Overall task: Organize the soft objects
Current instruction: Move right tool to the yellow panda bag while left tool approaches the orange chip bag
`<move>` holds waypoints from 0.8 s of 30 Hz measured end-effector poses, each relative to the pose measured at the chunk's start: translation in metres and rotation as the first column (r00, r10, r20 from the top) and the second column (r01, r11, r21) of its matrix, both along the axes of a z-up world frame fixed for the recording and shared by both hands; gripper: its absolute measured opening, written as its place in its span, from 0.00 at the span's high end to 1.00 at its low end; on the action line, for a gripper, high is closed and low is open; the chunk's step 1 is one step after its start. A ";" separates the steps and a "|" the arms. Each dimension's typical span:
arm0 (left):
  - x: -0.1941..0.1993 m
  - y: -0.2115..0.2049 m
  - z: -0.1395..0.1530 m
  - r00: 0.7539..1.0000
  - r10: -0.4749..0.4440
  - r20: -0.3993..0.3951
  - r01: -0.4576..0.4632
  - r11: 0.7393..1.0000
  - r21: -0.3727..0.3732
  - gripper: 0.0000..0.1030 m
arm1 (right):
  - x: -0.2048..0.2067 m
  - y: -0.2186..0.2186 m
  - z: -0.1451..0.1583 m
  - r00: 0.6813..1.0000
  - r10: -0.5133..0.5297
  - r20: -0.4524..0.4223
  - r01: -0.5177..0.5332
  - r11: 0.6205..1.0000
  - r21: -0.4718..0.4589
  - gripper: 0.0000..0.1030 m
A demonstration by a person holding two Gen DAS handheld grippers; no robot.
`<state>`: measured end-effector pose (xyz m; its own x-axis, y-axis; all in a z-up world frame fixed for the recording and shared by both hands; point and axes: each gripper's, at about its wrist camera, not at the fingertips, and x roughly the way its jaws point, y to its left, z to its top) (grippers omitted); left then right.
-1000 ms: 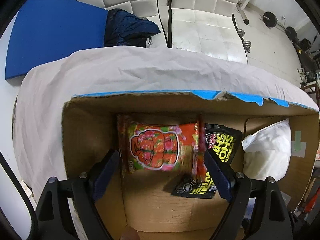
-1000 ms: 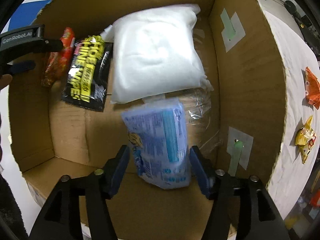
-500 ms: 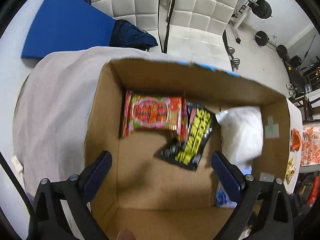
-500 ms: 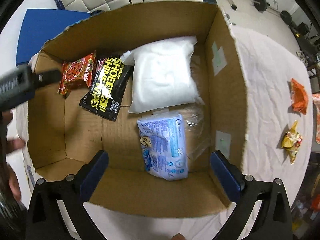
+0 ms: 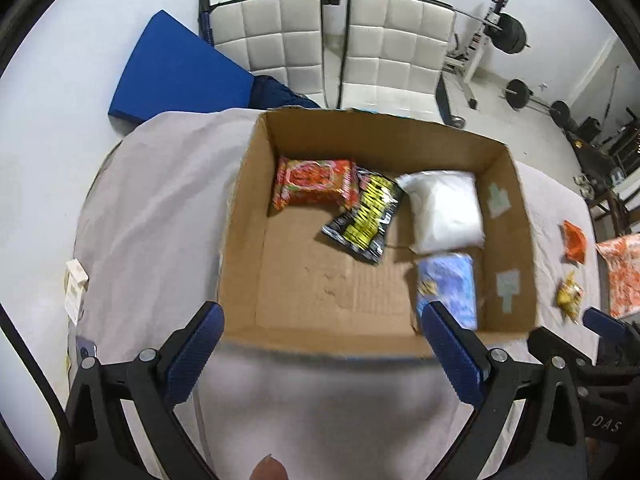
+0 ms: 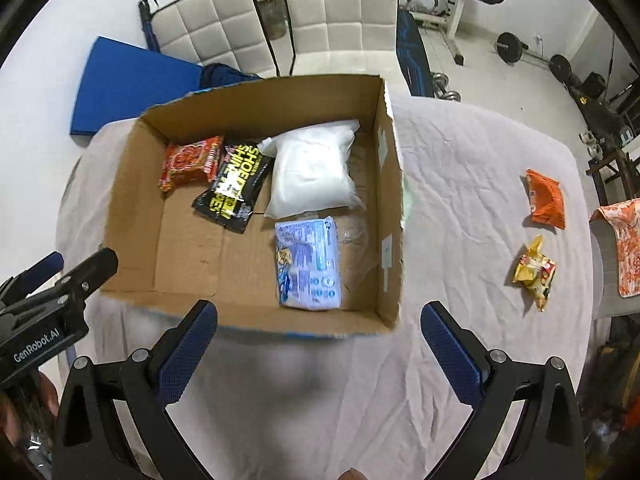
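An open cardboard box point(image 5: 240, 216) point(image 6: 390, 200) sits on a cloth-covered table. Inside lie a red-orange packet point(image 5: 314, 182) point(image 6: 188, 162), a black-and-yellow shoe-wipes pouch point(image 5: 366, 214) point(image 6: 236, 182), a white soft bag point(image 5: 442, 208) point(image 6: 312, 166) and a light-blue packet point(image 5: 448, 286) point(image 6: 308, 264). My left gripper point(image 5: 320, 344) is open and empty above the box's near edge. My right gripper point(image 6: 320, 342) is open and empty, also held above the near edge. An orange pouch point(image 6: 546, 198) point(image 5: 574, 240) and a yellow wrapper point(image 6: 534, 270) point(image 5: 568, 296) lie on the cloth to the right.
An orange patterned cloth point(image 6: 620, 248) hangs at the table's right edge. Two white padded chairs point(image 5: 332, 48) and a blue mat point(image 5: 180, 76) stand beyond the table. Gym weights point(image 6: 508, 46) lie on the floor at back right. A small white card point(image 5: 76, 292) lies at the table's left edge.
Both grippers opened, let go of the red-orange packet and the light-blue packet inside the box, and pulled up and back out of the box.
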<state>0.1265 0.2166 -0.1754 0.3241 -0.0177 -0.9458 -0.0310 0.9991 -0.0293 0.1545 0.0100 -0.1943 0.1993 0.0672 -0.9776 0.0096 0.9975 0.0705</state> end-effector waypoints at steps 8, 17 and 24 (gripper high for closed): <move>-0.021 -0.012 0.037 0.998 0.013 0.063 -0.013 1.000 0.006 0.01 | -0.033 -0.008 0.038 0.999 0.015 0.047 -0.016 0.999 0.037 0.00; -0.023 -0.047 0.056 0.996 -0.013 0.085 0.016 0.999 -0.030 0.01 | -0.039 -0.040 0.063 0.997 -0.021 0.080 0.014 0.996 0.088 0.00; -0.006 -0.118 0.044 0.994 -0.091 0.063 0.094 0.994 -0.055 0.01 | -0.038 -0.119 0.047 0.988 -0.154 0.027 0.151 0.985 0.082 0.00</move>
<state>0.1207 0.0987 -0.1314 0.3752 -0.1047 -0.9210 0.0650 0.9941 -0.0865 0.1170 -0.1094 -0.1471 0.2454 0.1108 -0.9631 0.1579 0.9756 0.1525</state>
